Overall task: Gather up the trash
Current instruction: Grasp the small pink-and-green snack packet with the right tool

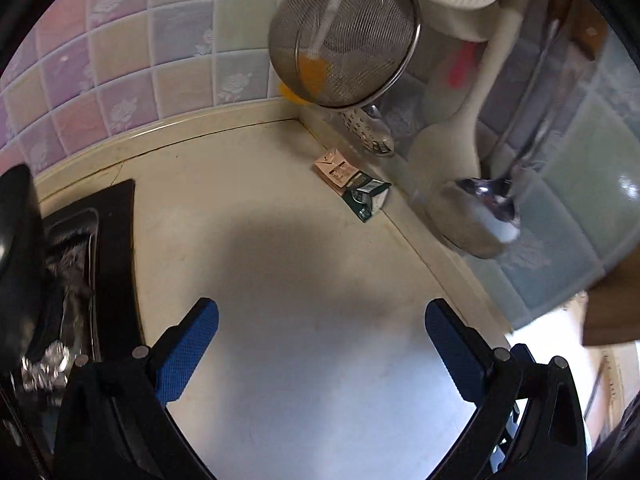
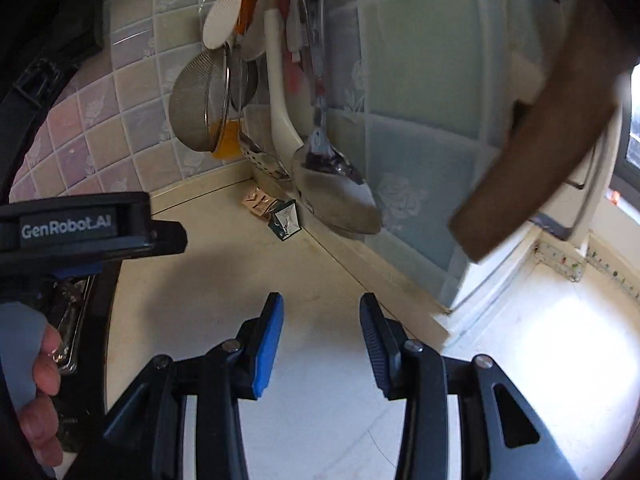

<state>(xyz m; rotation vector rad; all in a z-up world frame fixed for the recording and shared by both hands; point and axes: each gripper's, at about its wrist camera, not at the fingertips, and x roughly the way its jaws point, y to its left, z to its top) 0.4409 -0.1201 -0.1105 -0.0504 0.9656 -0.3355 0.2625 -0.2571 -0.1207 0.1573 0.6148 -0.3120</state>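
Two pieces of trash lie in the corner of the cream counter: a tan paper packet (image 1: 333, 169) (image 2: 256, 203) and a crushed green-and-white carton (image 1: 366, 196) (image 2: 286, 222) beside it. My left gripper (image 1: 320, 318) is open wide and empty, hovering over the counter well short of them. My right gripper (image 2: 322, 312) is open, jaws moderately apart, empty, also short of the trash. The left gripper's black body (image 2: 72, 232) shows at the left of the right wrist view.
Hanging utensils crowd the corner above the trash: a mesh strainer (image 1: 344, 40) (image 2: 200, 108), a steel ladle (image 1: 486, 204) (image 2: 336, 184), a white spoon (image 1: 460, 120), a slotted spoon (image 1: 370, 132). A black stove (image 1: 108, 264) is at left. A brown wooden piece (image 2: 540, 132) juts at right.
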